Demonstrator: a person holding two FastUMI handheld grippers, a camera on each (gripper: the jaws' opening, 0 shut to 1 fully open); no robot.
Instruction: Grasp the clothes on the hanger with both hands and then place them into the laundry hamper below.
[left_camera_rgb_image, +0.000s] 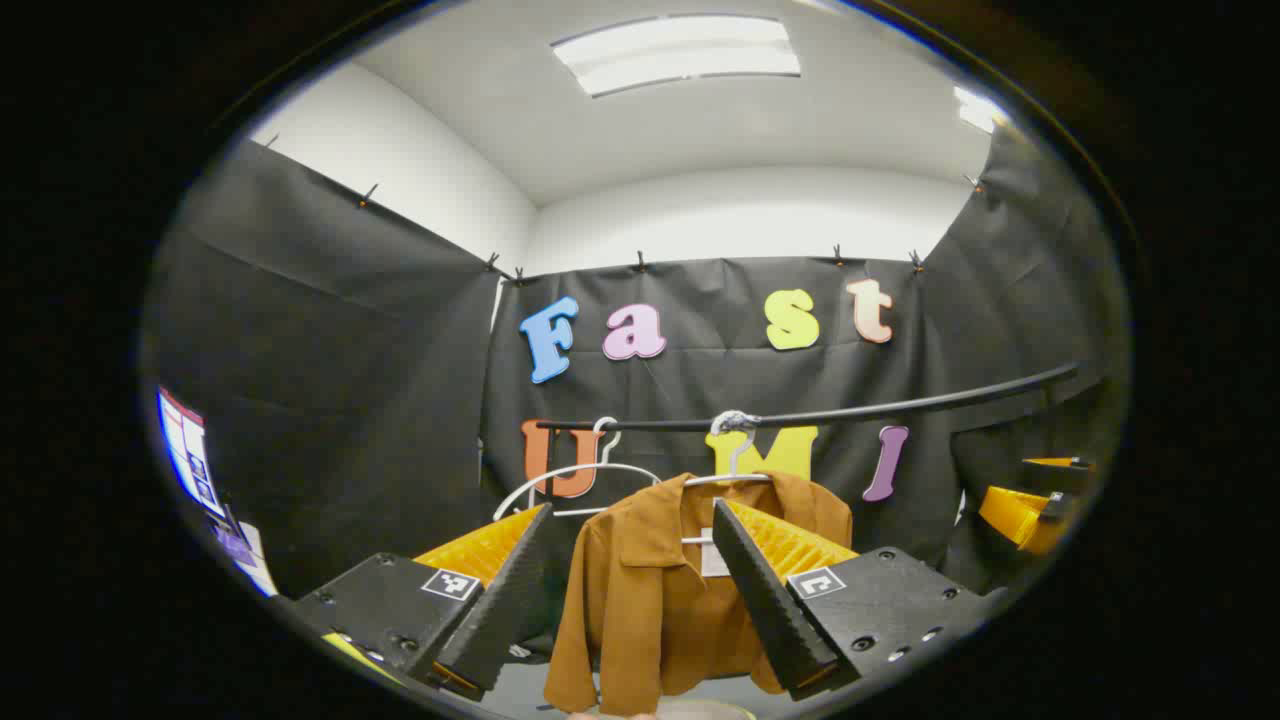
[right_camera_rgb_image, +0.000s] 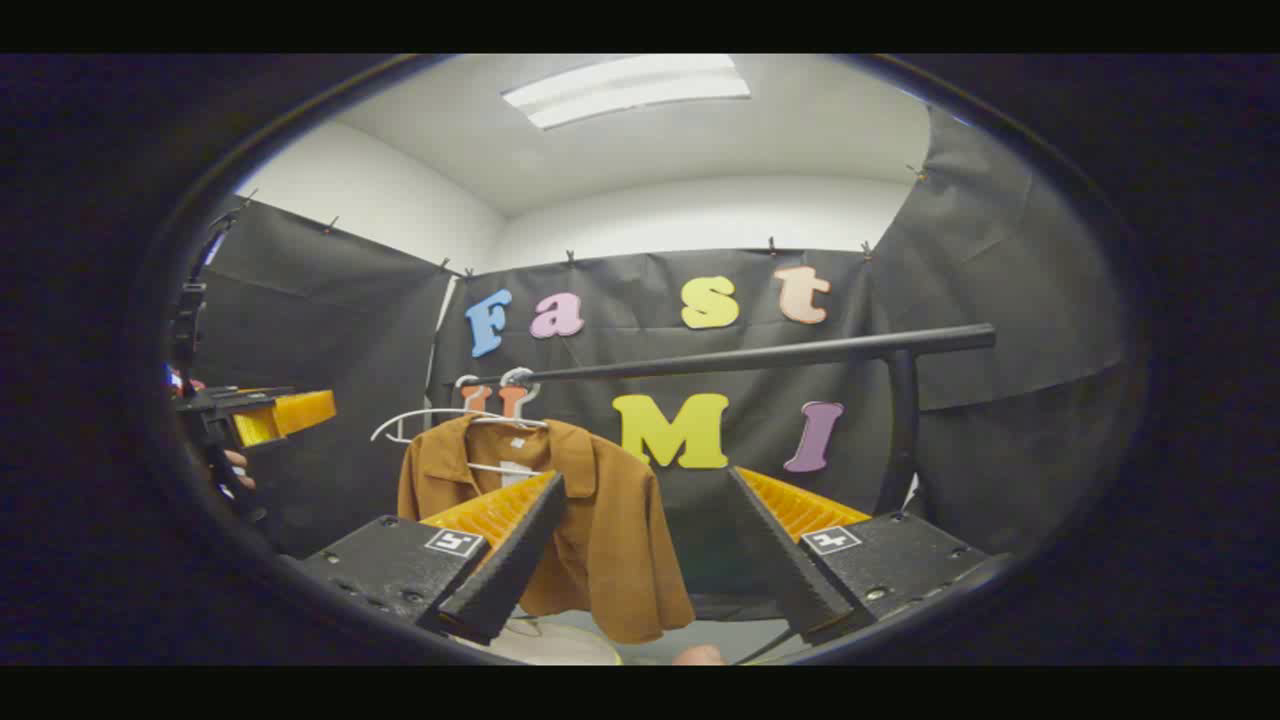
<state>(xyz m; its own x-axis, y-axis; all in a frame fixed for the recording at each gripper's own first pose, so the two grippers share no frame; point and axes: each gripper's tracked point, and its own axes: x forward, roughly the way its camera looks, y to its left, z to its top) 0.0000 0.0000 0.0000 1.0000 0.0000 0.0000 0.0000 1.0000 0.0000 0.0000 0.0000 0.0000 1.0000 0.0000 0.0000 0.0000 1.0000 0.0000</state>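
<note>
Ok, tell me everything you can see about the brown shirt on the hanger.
The brown shirt is a collared, soft-looking woven garment with a pale label inside the neck. It hangs open-fronted on a white hanger hooked over the black rail, sleeves drooping, its hem above a pale rim at the bottom edge, perhaps the hamper. An empty white hanger hangs beside it. Neither gripper touches it: the left gripper and right gripper are open, short of it.
</note>
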